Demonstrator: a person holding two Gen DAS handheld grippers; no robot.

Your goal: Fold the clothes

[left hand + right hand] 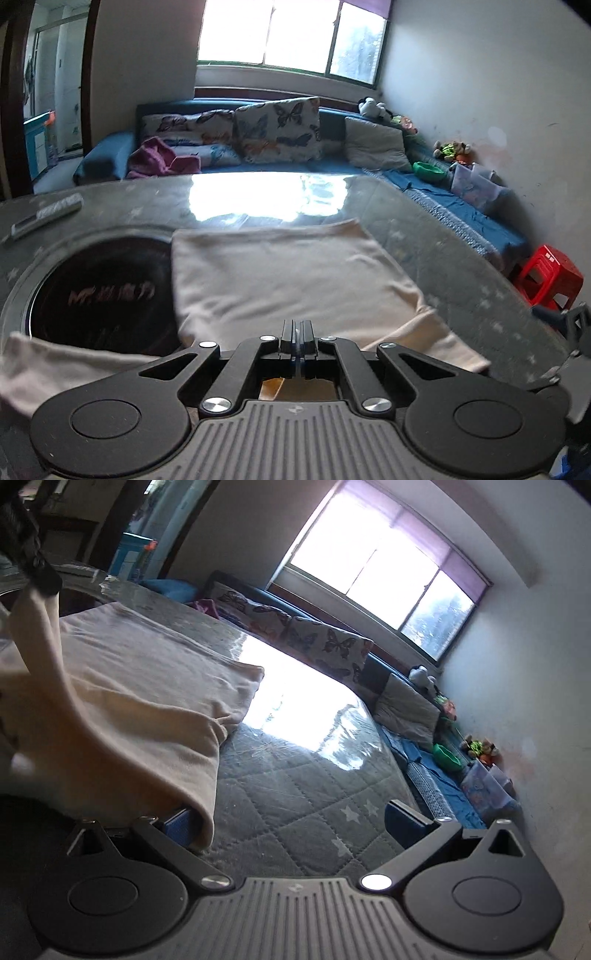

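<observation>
A cream shirt (288, 280) lies spread on the glass-topped table (461, 266), body flat, one sleeve out at the near right, another part hanging at the near left. My left gripper (297, 345) is shut at the shirt's near edge; the right wrist view shows it pinching a lifted strip of the shirt (44, 638) at the upper left. My right gripper (291, 823) is open, low over the quilted table cover (295, 794). The shirt's sleeve edge (199, 775) drapes over its left finger (181, 825); nothing lies between the jaws.
A dark round inset (103, 291) lies in the table left of the shirt. A remote (48, 216) lies at the far left. A blue sofa with butterfly cushions (277, 129) stands behind the table. A red stool (546, 277) stands at right.
</observation>
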